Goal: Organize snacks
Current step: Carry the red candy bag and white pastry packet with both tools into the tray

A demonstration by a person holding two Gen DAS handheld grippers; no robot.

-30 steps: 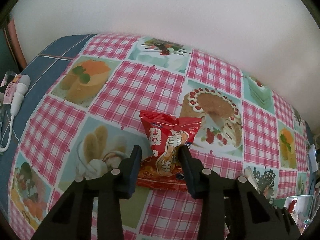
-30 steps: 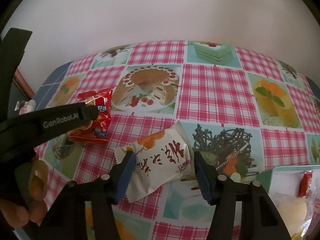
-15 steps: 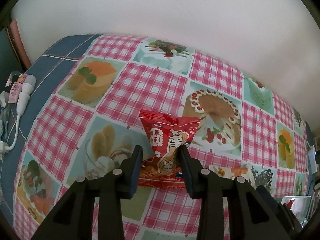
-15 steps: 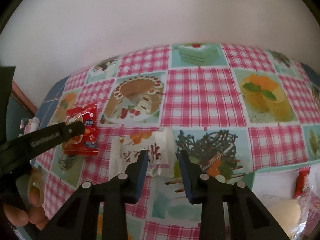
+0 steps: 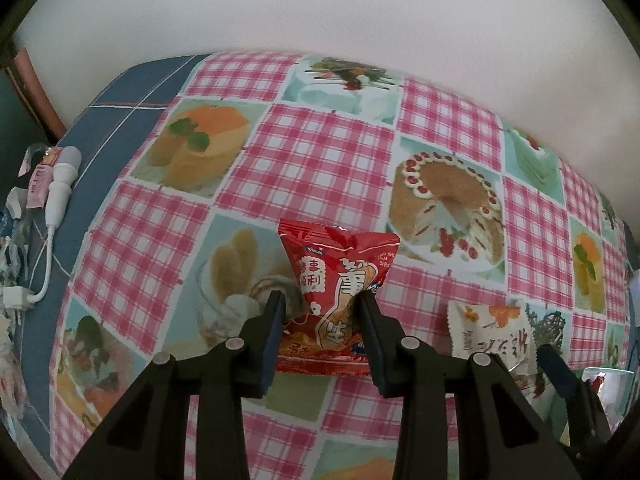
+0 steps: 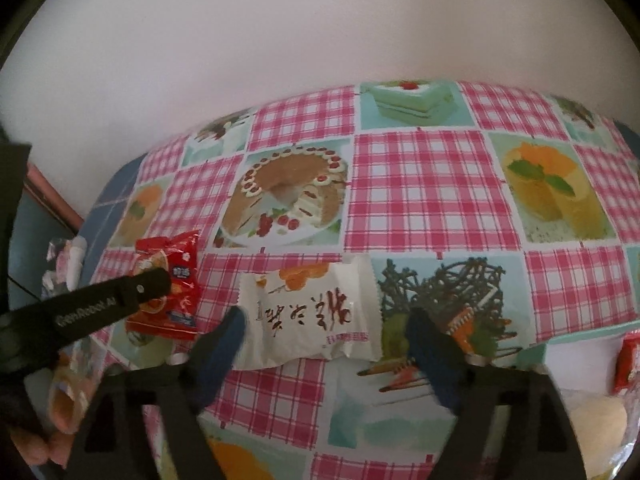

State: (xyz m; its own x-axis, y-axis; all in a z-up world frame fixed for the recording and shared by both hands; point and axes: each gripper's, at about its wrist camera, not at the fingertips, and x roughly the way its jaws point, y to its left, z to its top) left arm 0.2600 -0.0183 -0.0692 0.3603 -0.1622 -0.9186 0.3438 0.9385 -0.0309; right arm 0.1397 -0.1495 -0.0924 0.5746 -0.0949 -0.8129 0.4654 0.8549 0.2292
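Pinched in the narrow grip of the left gripper (image 5: 320, 304): a red snack packet (image 5: 340, 276), crinkled glossy foil, top seal flared and creased, held upright near the middle of the table (image 5: 320, 160). Same hold as a second ago, same spot over the printed dessert square. Whether lifted clear of the cloth or resting on it, impossible to tell.

Spread wide again after closing in half a second ago: the right gripper (image 6: 326, 320), fingertips blurred. Between them, toward the left finger and flat on the cloth, a white snack packet (image 6: 308, 312), pillow-shaped, serrated at both ends, matte wrapper with dark brush lettering and an orange print. Turned broadside now, unlike its slanted lie a second ago.

Judged from that: a first pinch on the white packet let go, probably for a squarer second bite; red packet ready for carrying, white packet not yet secured.

At the table's near right corner, a teal-rimmed container (image 6: 580, 334), a small red wrapper (image 6: 626, 364) and pale bagged goods already inside, the likely destination for both packets.

Underneath, a smooth, wipe-clean tablecloth in pink gingham and cake pictures. Near the left edge, a white plug and cable (image 5: 56, 196) on blue cloth.
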